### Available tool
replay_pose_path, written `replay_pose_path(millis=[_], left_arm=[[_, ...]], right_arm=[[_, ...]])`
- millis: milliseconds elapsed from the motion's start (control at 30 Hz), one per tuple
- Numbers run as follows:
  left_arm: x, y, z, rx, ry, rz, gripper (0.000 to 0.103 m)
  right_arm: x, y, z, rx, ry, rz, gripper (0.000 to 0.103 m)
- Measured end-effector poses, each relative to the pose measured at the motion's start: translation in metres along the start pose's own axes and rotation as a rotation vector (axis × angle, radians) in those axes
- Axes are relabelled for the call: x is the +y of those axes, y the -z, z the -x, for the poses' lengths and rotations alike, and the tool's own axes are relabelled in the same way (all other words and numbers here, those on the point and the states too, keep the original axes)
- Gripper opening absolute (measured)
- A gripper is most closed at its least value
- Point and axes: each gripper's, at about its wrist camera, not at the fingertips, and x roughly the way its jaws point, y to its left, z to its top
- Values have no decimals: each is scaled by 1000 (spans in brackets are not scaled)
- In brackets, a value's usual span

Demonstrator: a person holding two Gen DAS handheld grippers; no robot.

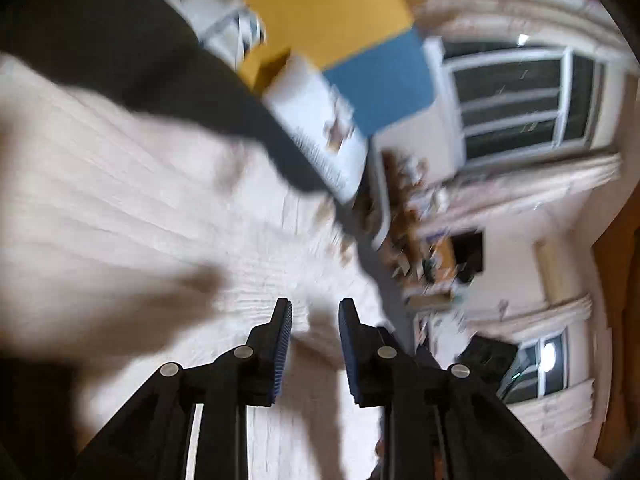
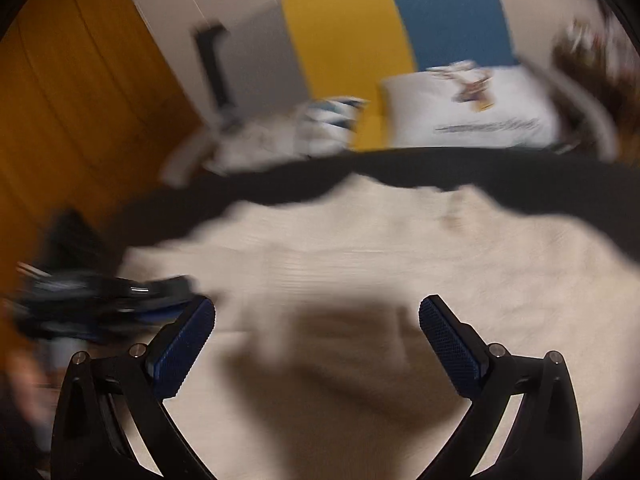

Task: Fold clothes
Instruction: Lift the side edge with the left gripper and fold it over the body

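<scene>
Across a dark work surface [image 2: 520, 176] lies a cream ribbed garment [image 2: 360, 248], blurred, with yellow and blue panels [image 2: 348, 40], a printed white sheet [image 2: 472, 108] and curtained windows [image 1: 520, 100] behind. Right gripper [image 2: 316, 312] hangs spread wide and empty above the cloth; left gripper [image 1: 315, 316] stands narrowly parted, holding nothing.

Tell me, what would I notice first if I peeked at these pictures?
A big cream-white cloth spreads under both grippers and fills most of each view. Behind it, up on the far wall, sit bright yellow and blue panels. The right gripper hangs wide open over the cloth, while the left gripper has its fingers closer together with nothing between them.
</scene>
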Motion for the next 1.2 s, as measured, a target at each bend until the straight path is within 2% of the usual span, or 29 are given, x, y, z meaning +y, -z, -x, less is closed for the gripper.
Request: replay_pose_path(millis=[100,200,233,267,300,333,400,500,600,700,767,800,833,867,1067,1133,1200], left_arm=[[30,13,50,-77,12,102,27],[64,30,92,-145,-4,180,27],[74,35,102,-157,-6,199,27],[81,38,109,-165,-21,207,27],[88,42,116,-172,-39,213,27],[93,45,122,-177,-63,202,27],[98,49,128,-176,-84,193,27],[105,52,137,-167,-74,192,27],[107,52,137,-162,-66,191,27],[116,53,131,-147,-50,224,27],[119,55,128,-142,-47,235,27],[119,56,127,-139,-48,233,27],[120,58,127,-134,-51,231,27],[121,59,126,-129,-53,229,28],[117,60,123,-123,-41,236,28],[119,62,124,-128,-5,259,28],[123,61,122,-117,71,329,29]], right_arm=[[2,5,6,-29,-311,-142,103],[-4,14,-15,-22,-416,-330,103],[-5,19,-24,-10,-415,-374,103],[-5,24,-31,1,-395,-398,101],[-5,28,-38,11,-373,-418,95],[-4,31,-44,20,-340,-426,83],[-3,37,-56,33,-255,-436,72],[-9,43,-70,43,-167,-483,71],[-14,44,-69,-7,-98,-495,71],[-10,43,-78,24,-43,-465,55],[-11,42,-85,27,-18,-473,50],[-11,41,-87,19,-12,-477,40],[-9,41,-88,16,3,-466,19],[-6,41,-89,19,24,-448,12],[12,30,-86,23,52,-356,8],[19,25,-83,24,57,-324,8],[26,20,-80,26,62,-292,8]])
